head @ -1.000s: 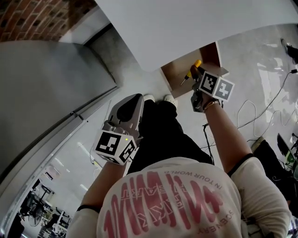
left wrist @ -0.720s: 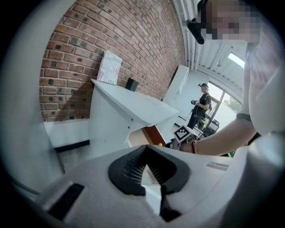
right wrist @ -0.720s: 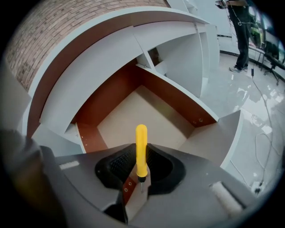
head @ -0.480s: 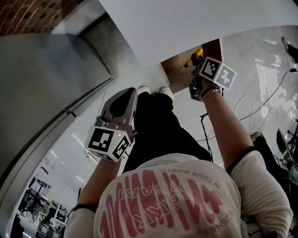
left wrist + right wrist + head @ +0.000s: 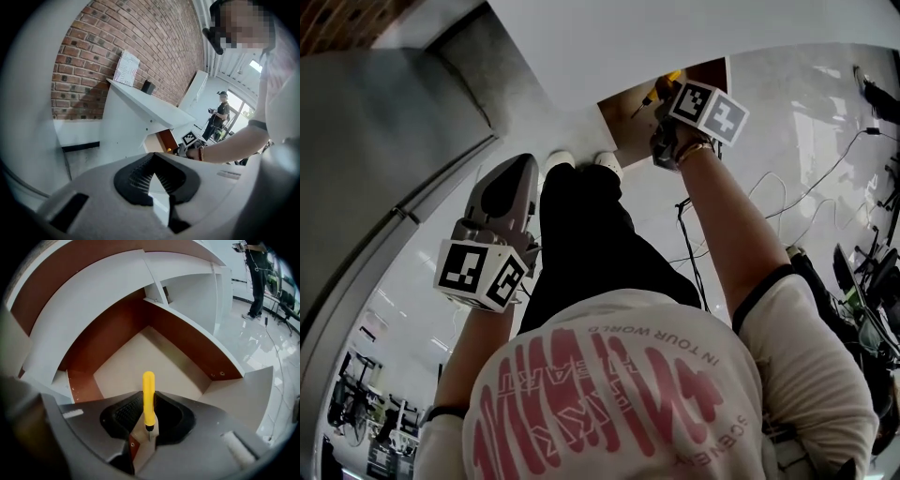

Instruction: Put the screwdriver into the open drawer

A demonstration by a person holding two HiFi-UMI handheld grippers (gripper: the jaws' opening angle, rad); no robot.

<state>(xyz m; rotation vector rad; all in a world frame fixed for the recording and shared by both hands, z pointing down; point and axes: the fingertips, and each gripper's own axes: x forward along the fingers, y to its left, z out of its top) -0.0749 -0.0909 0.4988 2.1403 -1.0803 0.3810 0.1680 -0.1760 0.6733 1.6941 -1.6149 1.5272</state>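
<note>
Screwdriver (image 5: 148, 397) is pinched by its yellow handle in my right gripper (image 5: 148, 416), above the open drawer (image 5: 187, 341) floor; next I'd lower and release.

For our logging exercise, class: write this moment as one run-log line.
right gripper: shut on screwdriver, over open drawer | left gripper: shut, empty | step: screwdriver not yet released
</note>
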